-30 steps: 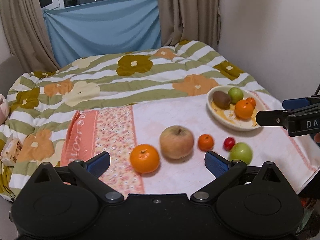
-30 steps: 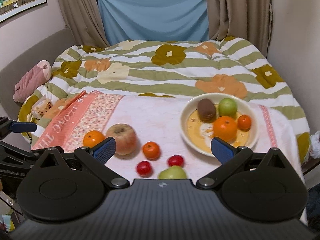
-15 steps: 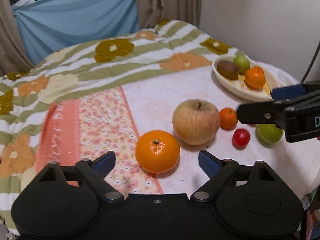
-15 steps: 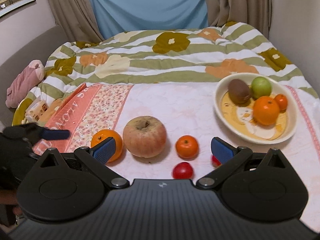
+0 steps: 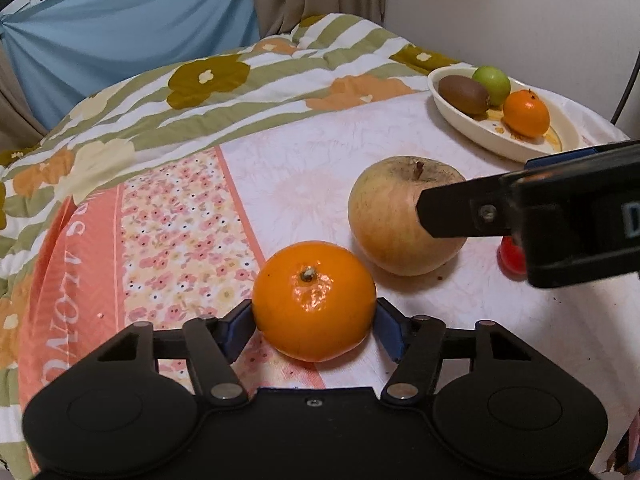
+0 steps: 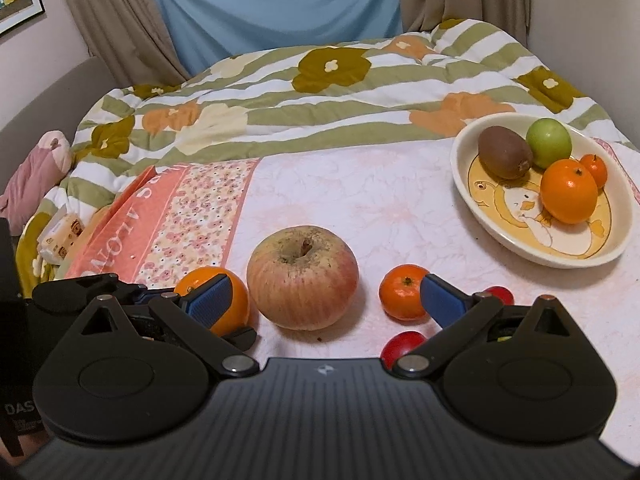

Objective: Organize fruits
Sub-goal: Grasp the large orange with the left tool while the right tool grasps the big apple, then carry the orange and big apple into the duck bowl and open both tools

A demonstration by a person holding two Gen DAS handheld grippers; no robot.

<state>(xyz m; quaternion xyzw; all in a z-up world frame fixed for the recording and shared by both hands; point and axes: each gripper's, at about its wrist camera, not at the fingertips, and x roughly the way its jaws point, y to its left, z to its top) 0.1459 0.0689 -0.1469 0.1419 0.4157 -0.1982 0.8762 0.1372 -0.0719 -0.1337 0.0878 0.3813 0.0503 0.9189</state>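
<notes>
A large orange (image 5: 314,300) lies on the pink cloth between the fingers of my left gripper (image 5: 314,322). Its jaws are closing and the blue pads meet the orange's two sides. Just behind it sits a big apple (image 6: 302,276). My right gripper (image 6: 320,292) hangs open over the apple, and one of its black fingers (image 5: 460,212) crosses in front of the apple in the left wrist view. A small mandarin (image 6: 402,292) and two cherry tomatoes (image 6: 402,344) lie right of the apple. The cream bowl (image 6: 460,168) at the far right holds a kiwi, a green fruit and two oranges.
A striped floral quilt (image 6: 320,92) covers the bed behind the cloth. A pink soft item (image 6: 36,172) and a tissue packet (image 6: 60,236) lie at the left edge. The wall (image 5: 520,12) stands close behind the bowl, with curtains at the back.
Both grippers have come down and closer to the fruit. The left jaws have narrowed from wide open onto the orange. The right gripper has shifted left, from the bowl side to over the apple.
</notes>
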